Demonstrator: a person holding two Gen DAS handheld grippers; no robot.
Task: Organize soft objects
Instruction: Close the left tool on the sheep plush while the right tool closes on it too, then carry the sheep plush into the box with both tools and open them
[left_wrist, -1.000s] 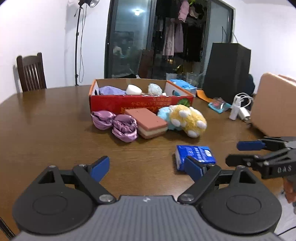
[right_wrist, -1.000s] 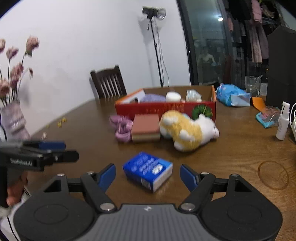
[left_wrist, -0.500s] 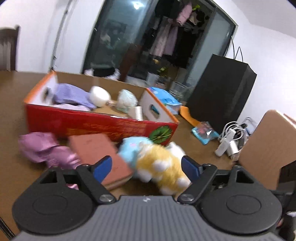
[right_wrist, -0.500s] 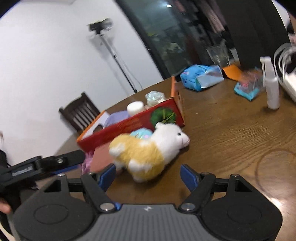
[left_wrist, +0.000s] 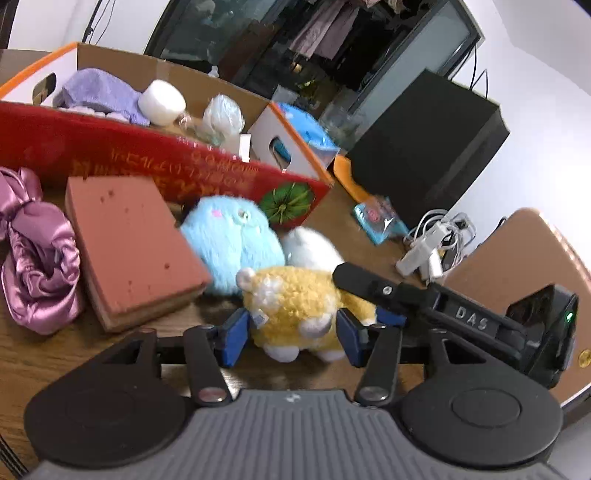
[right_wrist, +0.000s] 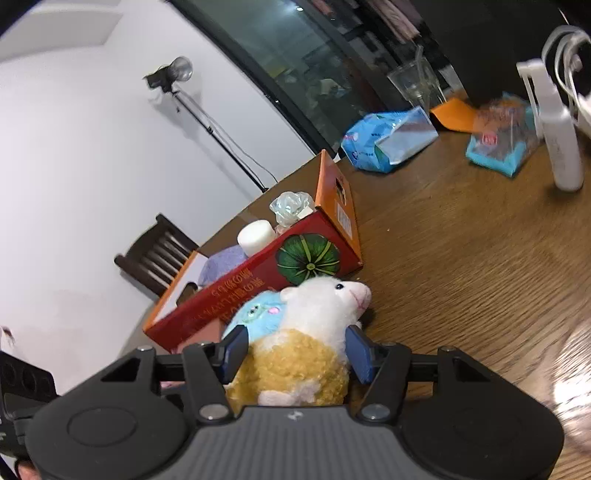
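A yellow and white plush alpaca (left_wrist: 295, 306) lies on the wooden table in front of a red cardboard box (left_wrist: 155, 166). My left gripper (left_wrist: 291, 334) has its blue pads on either side of the alpaca's rear. My right gripper (right_wrist: 295, 352) has its pads on either side of the alpaca (right_wrist: 306, 350) near the neck; its arm also shows in the left wrist view (left_wrist: 424, 299). A light blue plush (left_wrist: 232, 243) sits behind the alpaca. A brown sponge block (left_wrist: 129, 243) and purple satin cloth (left_wrist: 37, 258) lie to the left.
The box (right_wrist: 258, 280) holds a lilac cloth (left_wrist: 99, 96), a white roll (left_wrist: 162, 101) and a clear wrapped item (left_wrist: 221, 118). A blue tissue pack (right_wrist: 388, 140), a white bottle (right_wrist: 557, 133), cables and a black speaker (left_wrist: 424, 147) stand to the right.
Both grippers moved forward from the near table edge to the alpaca and narrowed around it. The blue tissue packet seen earlier is out of view.
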